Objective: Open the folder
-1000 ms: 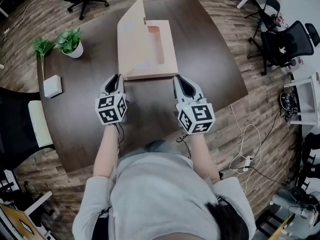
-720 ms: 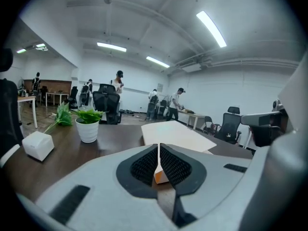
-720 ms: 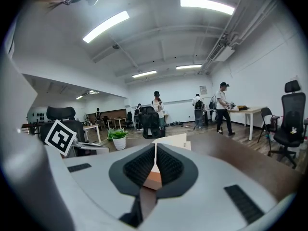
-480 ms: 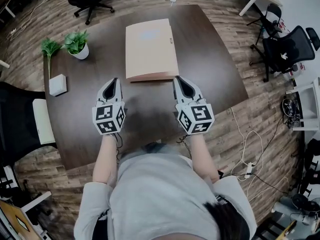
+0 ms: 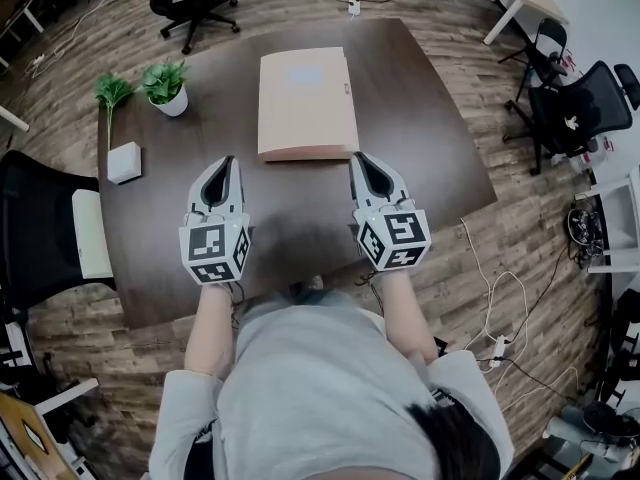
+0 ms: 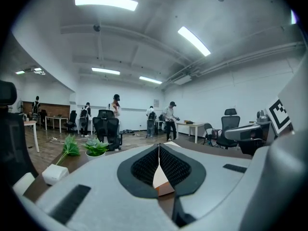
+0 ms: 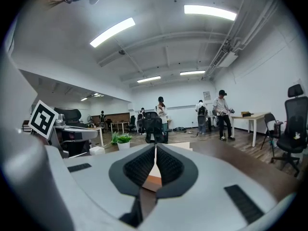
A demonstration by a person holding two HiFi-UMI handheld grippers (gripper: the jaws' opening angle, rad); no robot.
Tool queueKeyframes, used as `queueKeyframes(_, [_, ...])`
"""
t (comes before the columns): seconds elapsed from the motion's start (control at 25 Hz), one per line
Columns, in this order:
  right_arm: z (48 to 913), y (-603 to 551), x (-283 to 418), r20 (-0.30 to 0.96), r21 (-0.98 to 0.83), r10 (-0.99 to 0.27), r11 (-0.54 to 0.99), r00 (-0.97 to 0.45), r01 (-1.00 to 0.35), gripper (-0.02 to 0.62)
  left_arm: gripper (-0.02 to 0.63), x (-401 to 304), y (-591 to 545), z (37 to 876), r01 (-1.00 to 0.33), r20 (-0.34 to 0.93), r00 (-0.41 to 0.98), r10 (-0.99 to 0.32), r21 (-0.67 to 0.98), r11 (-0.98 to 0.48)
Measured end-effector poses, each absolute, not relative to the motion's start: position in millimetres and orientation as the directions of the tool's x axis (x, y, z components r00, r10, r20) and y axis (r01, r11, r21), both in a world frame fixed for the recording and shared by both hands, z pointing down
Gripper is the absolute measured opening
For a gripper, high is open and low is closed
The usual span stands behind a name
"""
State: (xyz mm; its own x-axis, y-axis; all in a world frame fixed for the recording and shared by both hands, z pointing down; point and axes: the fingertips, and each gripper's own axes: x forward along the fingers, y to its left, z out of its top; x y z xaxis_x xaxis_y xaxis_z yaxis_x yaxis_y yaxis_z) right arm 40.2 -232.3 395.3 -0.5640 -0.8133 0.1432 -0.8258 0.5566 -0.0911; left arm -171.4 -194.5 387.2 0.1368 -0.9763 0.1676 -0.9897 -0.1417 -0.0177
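Head view. The folder (image 5: 306, 103) lies flat and closed on the tabletop (image 5: 430, 158), at 12 o'clock from the person, with its long side running away. The left tool (image 5: 224, 162) and right tool (image 5: 361, 157) hover level, side by side, over the near tabletop. Each has its jaws pressed together and grips nothing, likely a ready pose before reaching. The folder's near edge sits just beyond the tips, at 1 o'clock from the left tool and 11 o'clock from the right. A plant (image 5: 166, 85) and a white block (image 5: 124, 162) stand at 10 o'clock, well apart from the folder.

Left gripper view. The jaws meet along their length, empty. A folder corner shows low beyond them, untouched.

Right gripper view. Same here: jaws together, empty, folder beyond and untouched. The cover looks not yet lifted.
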Motion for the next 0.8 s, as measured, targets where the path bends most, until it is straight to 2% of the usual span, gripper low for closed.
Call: queueKeyframes(0.8, [337,-195,64,0.027,-0.020,-0.812,0.582,-0.583,-0.813,0.015,0.012,-142,-143,326,-0.989,0.034,0.113,-0.993,-0.096,-0.116])
